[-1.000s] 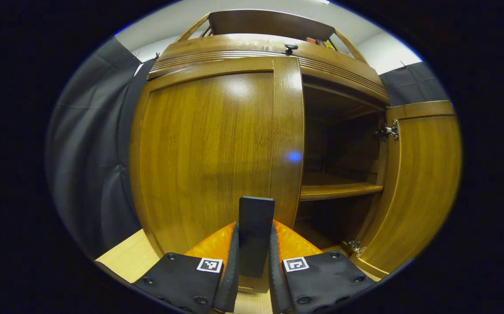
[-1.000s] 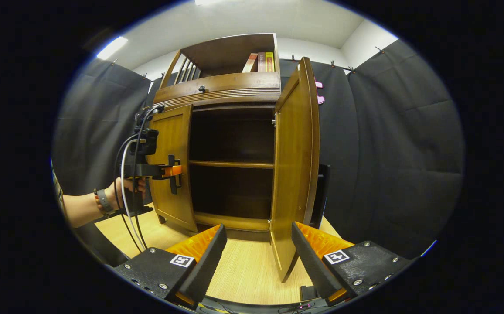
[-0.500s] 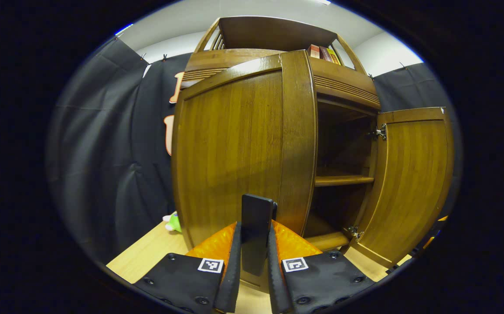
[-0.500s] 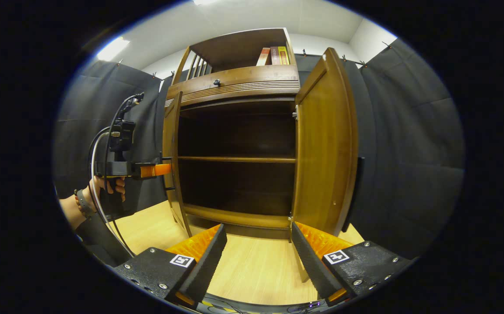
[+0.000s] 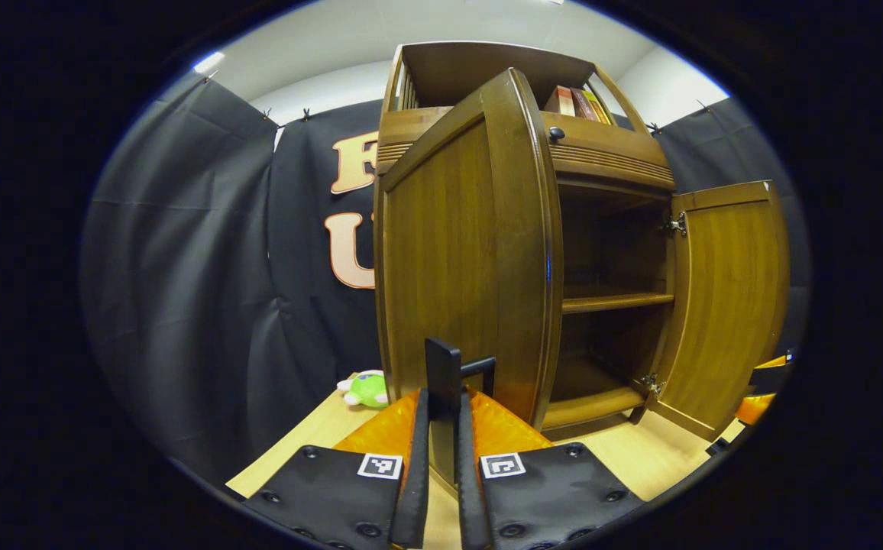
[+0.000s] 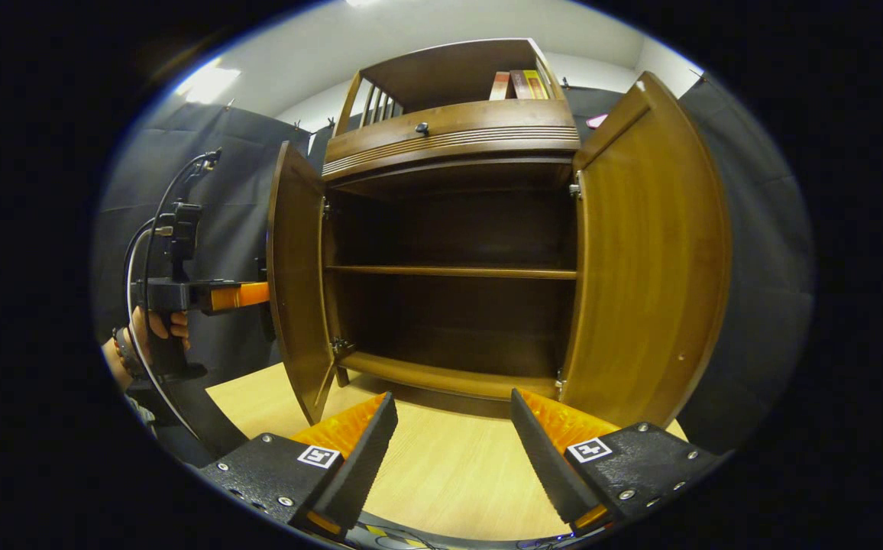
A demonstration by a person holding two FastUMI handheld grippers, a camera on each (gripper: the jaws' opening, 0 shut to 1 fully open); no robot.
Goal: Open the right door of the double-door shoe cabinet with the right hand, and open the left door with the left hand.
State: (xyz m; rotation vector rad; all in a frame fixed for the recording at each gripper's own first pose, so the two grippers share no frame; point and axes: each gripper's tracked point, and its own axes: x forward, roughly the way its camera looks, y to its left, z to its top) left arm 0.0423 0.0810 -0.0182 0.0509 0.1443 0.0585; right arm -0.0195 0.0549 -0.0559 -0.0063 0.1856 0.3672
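Left gripper point(image 5: 441, 428) fingers clamp the left door point(image 5: 457, 252) handle point(image 5: 443, 382) between them; right gripper point(image 6: 453, 435) fingers spread wide, right door point(image 6: 644, 252) swung open beyond the right-hand finger.

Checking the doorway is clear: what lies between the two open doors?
In the right gripper view, between the left door and the right door is the cabinet's dark interior with one shelf; nothing visible on it.

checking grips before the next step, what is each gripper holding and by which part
The left gripper is shut on the left door's handle. The right gripper is open and holds nothing.
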